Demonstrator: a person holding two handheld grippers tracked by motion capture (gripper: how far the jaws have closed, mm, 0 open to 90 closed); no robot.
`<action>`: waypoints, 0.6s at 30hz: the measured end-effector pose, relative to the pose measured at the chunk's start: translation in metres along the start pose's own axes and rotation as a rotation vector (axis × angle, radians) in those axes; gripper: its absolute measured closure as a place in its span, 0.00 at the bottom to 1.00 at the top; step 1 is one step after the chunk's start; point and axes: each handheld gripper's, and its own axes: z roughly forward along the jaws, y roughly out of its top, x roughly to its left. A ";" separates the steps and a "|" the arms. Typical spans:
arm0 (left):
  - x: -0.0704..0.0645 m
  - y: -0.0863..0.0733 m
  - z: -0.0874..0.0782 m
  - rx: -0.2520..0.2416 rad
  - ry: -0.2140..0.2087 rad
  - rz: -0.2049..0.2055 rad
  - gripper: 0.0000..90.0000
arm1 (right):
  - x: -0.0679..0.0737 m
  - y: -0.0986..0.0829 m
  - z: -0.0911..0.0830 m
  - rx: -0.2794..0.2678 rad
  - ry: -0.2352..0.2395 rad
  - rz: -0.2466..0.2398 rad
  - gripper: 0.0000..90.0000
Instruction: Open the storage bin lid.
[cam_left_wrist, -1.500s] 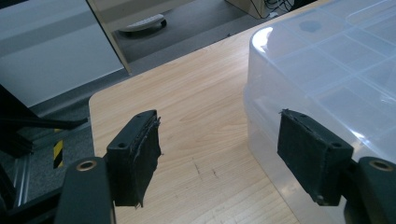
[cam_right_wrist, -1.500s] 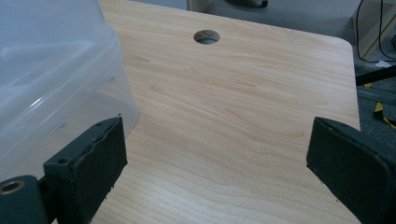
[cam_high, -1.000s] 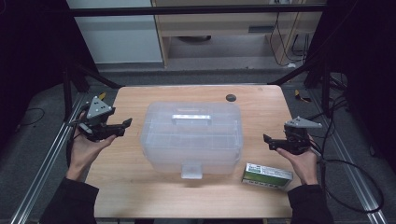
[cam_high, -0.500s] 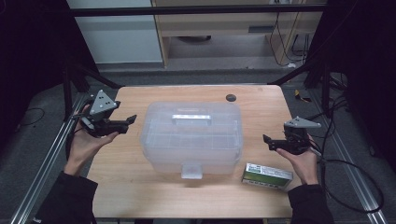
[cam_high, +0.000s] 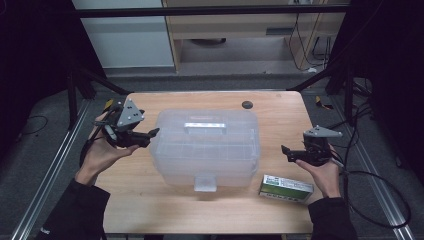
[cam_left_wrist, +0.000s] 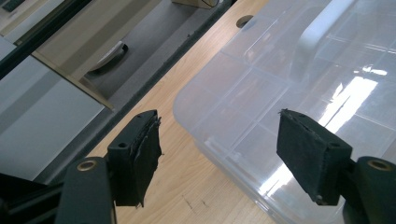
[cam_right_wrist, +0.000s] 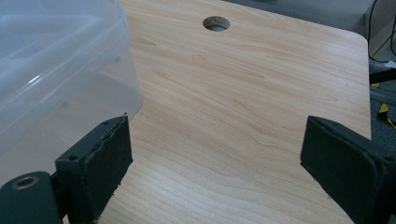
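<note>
A clear plastic storage box (cam_high: 207, 147) with a white handle and a front latch stands closed in the middle of the wooden table (cam_high: 150, 210). My left gripper (cam_high: 151, 135) hovers at the box's left side, open and empty, its tips close to the box's upper left corner (cam_left_wrist: 219, 98). At the right my right gripper (cam_high: 286, 152) is held just above the table, open and empty, a short way from the box's right wall (cam_right_wrist: 56, 79). A green and white carton (cam_high: 285, 187) lies flat near the front right, just left of the right hand.
A round cable hole (cam_high: 246, 105) sits in the table near its far edge (cam_right_wrist: 215, 23). Metal frame rails run along both sides of the table. Cables trail off the right edge toward the floor. A cabinet stands beyond the far edge.
The left gripper has risen and moved right toward the box's upper left corner. The right gripper and the carton have stayed in place.
</note>
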 end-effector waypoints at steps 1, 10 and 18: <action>-0.002 0.002 0.000 0.006 -0.002 0.009 0.33 | 0.000 0.000 0.000 0.001 0.001 -0.001 0.10; -0.011 0.017 0.006 0.037 -0.007 0.089 0.34 | 0.001 -0.002 0.002 0.014 0.003 -0.006 0.11; -0.021 0.028 0.013 0.064 -0.021 0.158 0.35 | 0.002 -0.002 0.002 0.020 0.008 -0.017 0.11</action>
